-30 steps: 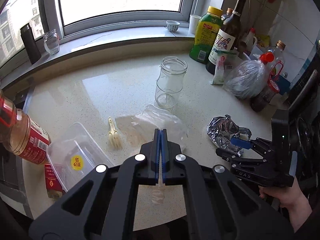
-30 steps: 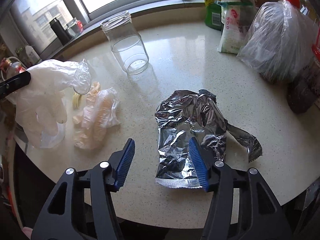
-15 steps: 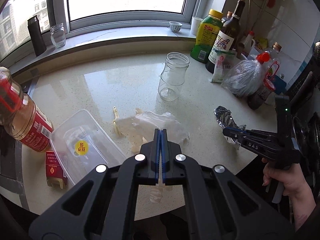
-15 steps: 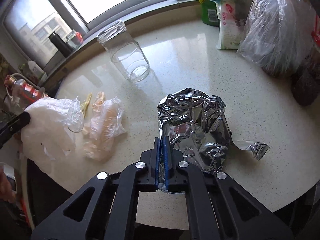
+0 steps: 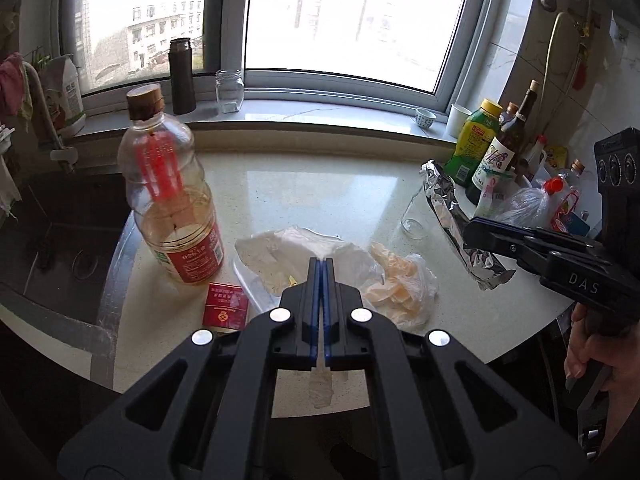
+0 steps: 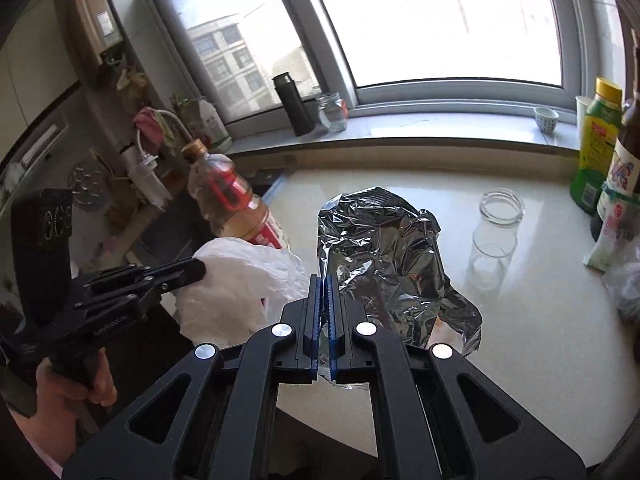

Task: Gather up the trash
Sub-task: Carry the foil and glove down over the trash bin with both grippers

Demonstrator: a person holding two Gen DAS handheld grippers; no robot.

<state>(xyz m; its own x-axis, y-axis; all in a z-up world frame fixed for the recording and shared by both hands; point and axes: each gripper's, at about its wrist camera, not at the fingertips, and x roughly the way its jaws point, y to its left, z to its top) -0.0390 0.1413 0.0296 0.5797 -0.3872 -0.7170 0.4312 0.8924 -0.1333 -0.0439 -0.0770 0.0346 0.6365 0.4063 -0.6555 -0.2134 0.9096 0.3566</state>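
Observation:
My left gripper (image 5: 321, 268) is shut on a white plastic bag (image 5: 296, 252), held above the counter; the bag also shows in the right wrist view (image 6: 240, 284). My right gripper (image 6: 323, 284) is shut on a crumpled silver foil wrapper (image 6: 384, 264) and holds it lifted off the counter; the wrapper shows in the left wrist view (image 5: 452, 216) hanging from the right gripper (image 5: 476, 228). A clear bag with orange peel-like scraps (image 5: 400, 288) lies on the counter. A red packet (image 5: 226, 304) lies at the front left.
A large oil bottle (image 5: 172, 200) stands at the counter's left by the sink (image 5: 48, 236). An open glass jar (image 6: 494, 232) stands mid-counter. Sauce bottles (image 5: 496, 152) and a tied bag (image 5: 528, 208) crowd the right. A flask (image 5: 182, 76) and small jar (image 5: 229, 91) sit on the sill.
My right gripper closed on the foil wrapper and lifted it off the counter. Both grippers rose and pulled back toward the counter's front edge, the left still holding the white bag.

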